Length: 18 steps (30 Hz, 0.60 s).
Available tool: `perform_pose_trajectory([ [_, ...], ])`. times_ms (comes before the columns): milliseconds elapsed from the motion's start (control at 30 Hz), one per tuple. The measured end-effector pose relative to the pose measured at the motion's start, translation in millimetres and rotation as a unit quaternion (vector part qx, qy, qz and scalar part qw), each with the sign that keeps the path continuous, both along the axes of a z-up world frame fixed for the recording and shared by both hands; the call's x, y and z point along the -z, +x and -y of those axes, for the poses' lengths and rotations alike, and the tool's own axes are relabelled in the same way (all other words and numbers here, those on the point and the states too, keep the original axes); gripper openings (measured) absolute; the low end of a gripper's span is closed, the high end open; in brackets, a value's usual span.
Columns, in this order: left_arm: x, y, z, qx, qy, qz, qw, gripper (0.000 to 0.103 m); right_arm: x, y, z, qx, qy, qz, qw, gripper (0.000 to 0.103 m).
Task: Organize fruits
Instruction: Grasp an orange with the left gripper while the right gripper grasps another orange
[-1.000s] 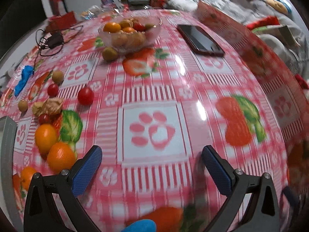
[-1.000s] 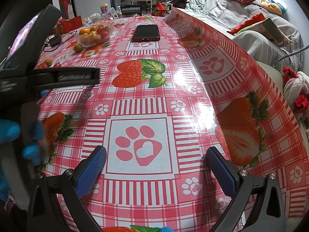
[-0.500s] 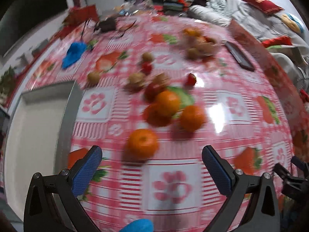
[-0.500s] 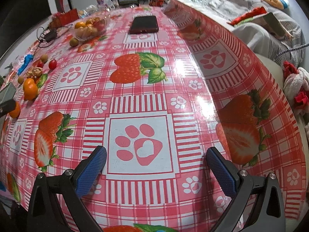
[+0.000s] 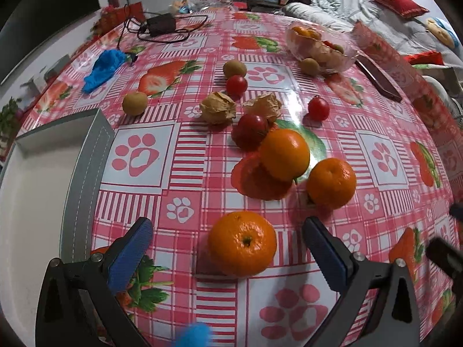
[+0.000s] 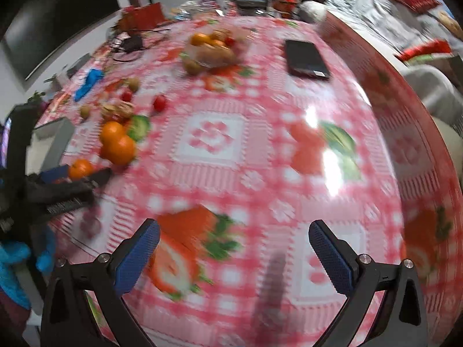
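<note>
Compared with half a second ago, the left gripper (image 5: 227, 248) has come closer to the fruit, so the nearest mandarin (image 5: 242, 243) now sits between its open jaws, not yet touched, and the picture is sharp instead of blurred. The right gripper (image 6: 233, 248) has turned to the left; its jaws are open and empty above the tablecloth (image 6: 260, 144), and its view is now blurred by motion. I judge the mandarin light, round and a little soft, with smooth skin, so it can roll or slip; it is better to close the pads on its widest part with gentle force. The husk fruits (image 5: 217, 107) look papery and fragile, and the cherry tomatoes (image 5: 318, 108) small and easy to squash. The left view shows clearly what the right one does not: the grey tray (image 5: 84, 156) with its white inside just left of the fruit, two more mandarins (image 5: 285, 154) behind, and the small brown fruits (image 5: 134, 103). The right view shows the whole phone (image 6: 306, 58) and the glass bowl (image 6: 215, 50) from the front, and also the left gripper from the side, low at the mandarin.
</note>
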<state>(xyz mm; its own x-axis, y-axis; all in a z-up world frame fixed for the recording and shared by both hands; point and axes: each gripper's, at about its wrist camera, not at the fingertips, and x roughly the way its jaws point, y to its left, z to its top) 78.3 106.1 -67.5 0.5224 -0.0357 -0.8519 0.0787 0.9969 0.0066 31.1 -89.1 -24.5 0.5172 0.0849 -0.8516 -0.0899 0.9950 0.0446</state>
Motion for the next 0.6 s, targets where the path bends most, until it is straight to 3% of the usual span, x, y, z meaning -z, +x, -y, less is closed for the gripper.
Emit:
perform_pose_trajectory([
  [133, -0.9, 4.1, -1.7, 0.012, 0.001, -0.025, 0.9996, 0.103, -3.4, 23.9, -27.8, -0.028, 0.012, 0.002, 1.000, 0.103],
  [300, -0.5, -3.6, -6.0, 0.014, 0.001, -0.016, 0.9998, 0.102, -2.1, 47.4, -65.6, -0.071, 0.022, -0.004, 0.997, 0.103],
  [467, -4.9, -7.4, -11.0, 0.009, 0.000, -0.005, 1.0000, 0.087, 14.9, 64.6, -89.0, -0.097, 0.012, -0.029, 0.995, 0.103],
  [533, -6.9, -7.1, -11.0, 0.007, 0.000, 0.000, 1.0000, 0.080, 18.4, 67.7, -95.1, -0.105, 0.009, -0.035, 0.994, 0.089],
  [567, -7.9, -6.8, -9.4, 0.010, 0.001, 0.001, 0.9999, 0.075, 22.3, 69.2, -98.4, -0.110, 0.008, -0.043, 0.993, 0.075],
  [600, -9.0, -6.9, -8.2, 0.012, 0.000, 0.004, 0.9999, 0.071, 24.1, 70.5, -98.0, -0.108, 0.017, -0.047, 0.993, 0.068],
])
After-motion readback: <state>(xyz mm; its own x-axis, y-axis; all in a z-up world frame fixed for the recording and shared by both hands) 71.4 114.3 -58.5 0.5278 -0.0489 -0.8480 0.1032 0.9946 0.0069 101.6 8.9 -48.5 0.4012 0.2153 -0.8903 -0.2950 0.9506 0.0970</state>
